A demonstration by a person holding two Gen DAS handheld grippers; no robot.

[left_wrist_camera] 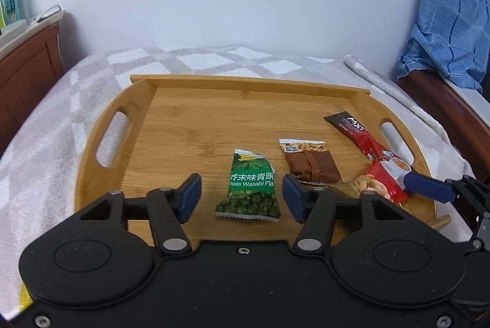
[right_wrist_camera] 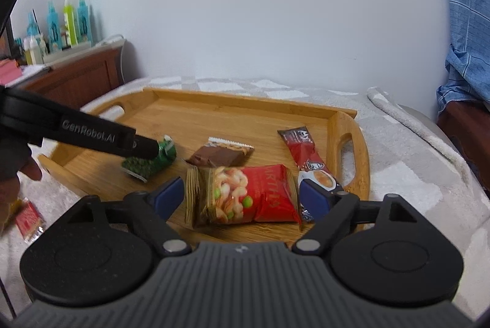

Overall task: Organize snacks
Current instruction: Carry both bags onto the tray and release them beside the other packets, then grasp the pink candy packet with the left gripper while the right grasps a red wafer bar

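Note:
A bamboo tray lies on the bed. On it are a green wasabi-pea packet, a brown nut packet, a red-and-black coffee stick and a red shrimp-snack packet. My left gripper is open, its pads either side of the green packet, apart from it. My right gripper is open around the red shrimp packet; it also shows in the left wrist view.
A checked grey-white blanket covers the bed. A small red packet lies on the blanket left of the tray. A wooden headboard with bottles stands at left. A blue cloth hangs at right.

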